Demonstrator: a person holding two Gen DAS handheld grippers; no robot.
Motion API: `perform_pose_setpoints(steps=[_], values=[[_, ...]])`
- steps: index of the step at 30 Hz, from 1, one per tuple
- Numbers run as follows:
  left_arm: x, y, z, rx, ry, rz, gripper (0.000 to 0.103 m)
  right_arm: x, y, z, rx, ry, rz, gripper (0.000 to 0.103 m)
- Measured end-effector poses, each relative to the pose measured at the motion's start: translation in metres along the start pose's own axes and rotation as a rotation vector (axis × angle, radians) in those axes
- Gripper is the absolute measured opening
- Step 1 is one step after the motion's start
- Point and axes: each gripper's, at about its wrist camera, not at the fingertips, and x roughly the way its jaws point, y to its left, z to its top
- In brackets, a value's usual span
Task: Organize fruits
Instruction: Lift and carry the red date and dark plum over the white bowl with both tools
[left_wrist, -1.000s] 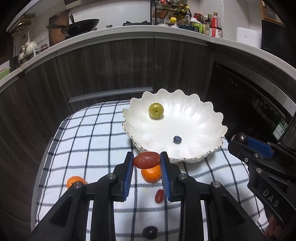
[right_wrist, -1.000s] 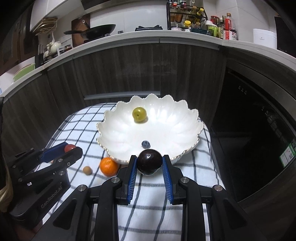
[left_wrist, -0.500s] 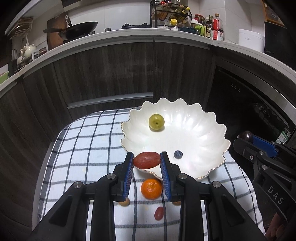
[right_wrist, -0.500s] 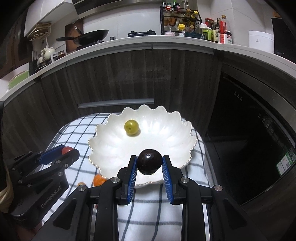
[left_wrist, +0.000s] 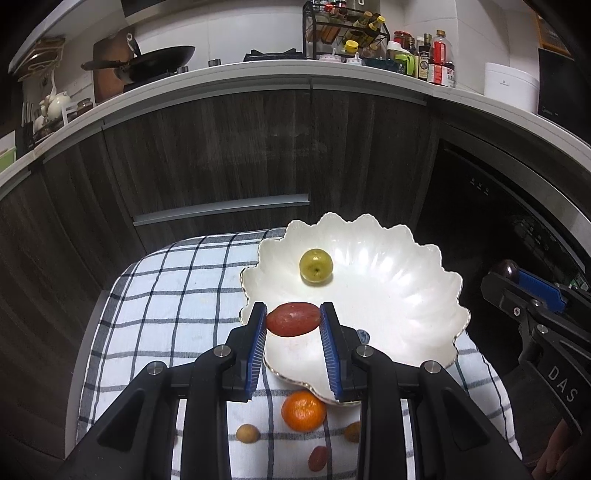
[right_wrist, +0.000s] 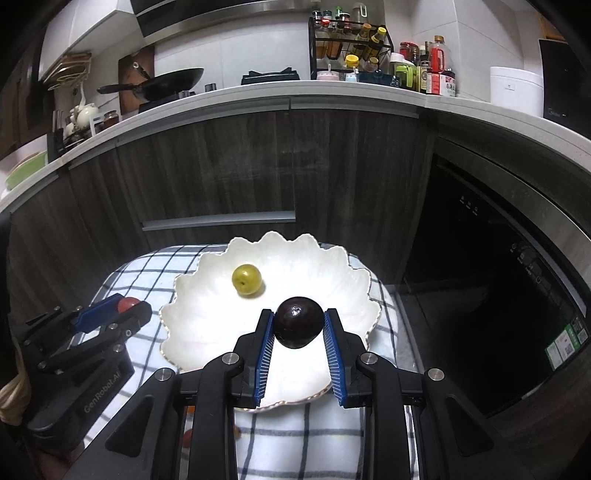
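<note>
Evidently both pairs of tongs are loaded and poised over the dish, so the question is how these fruits will take being let go. Starting at the left, the left tongs (left_wrist: 293, 321) are closed on a red oblong fruit (left_wrist: 293, 319), pinched end to end along its long axis by the blue ribbed pads; it looks small, light and smooth-skinned, probably soft enough to bruise under a hard squeeze, and held by its tips it could pivot or squirt out if the pressure slackens unevenly. It hangs just above the near left rim of the white scalloped bowl (left_wrist: 436, 280). Inside the bowl a green round fruit (left_wrist: 316, 271) rests toward the far side, and a small blueberry (left_wrist: 363, 335) peeks out beside the right finger. On the checked cloth (left_wrist: 166, 295) covering the table, in front of the bowl, lie an orange mandarin (left_wrist: 303, 410), two small tan fruits and a little red one, all apart from one another. Further right, the right tongs (right_wrist: 297, 326) are shut on a dark plum (right_wrist: 297, 326), gripped across its widest girth, a steadier hold for a round, glossy, somewhat heavier fruit. It sits over the near middle of the bowl. Being round, it will likely roll down the sloping ceramic once freed, so a low release seems wise.
</note>
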Motion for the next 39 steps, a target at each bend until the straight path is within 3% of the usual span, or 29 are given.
perform_pose_setpoints(steps=[20,39], values=[[0.056,-0.003,0.02,0.027,0.047,0.018,0.029,0.053,-0.019,0.008,0.033,0.063,-0.085,0.029],[0.104,-0.003,0.021,0.038,0.11,0.019,0.03,0.101,-0.024,0.007,0.047,0.132,-0.106,0.029]])
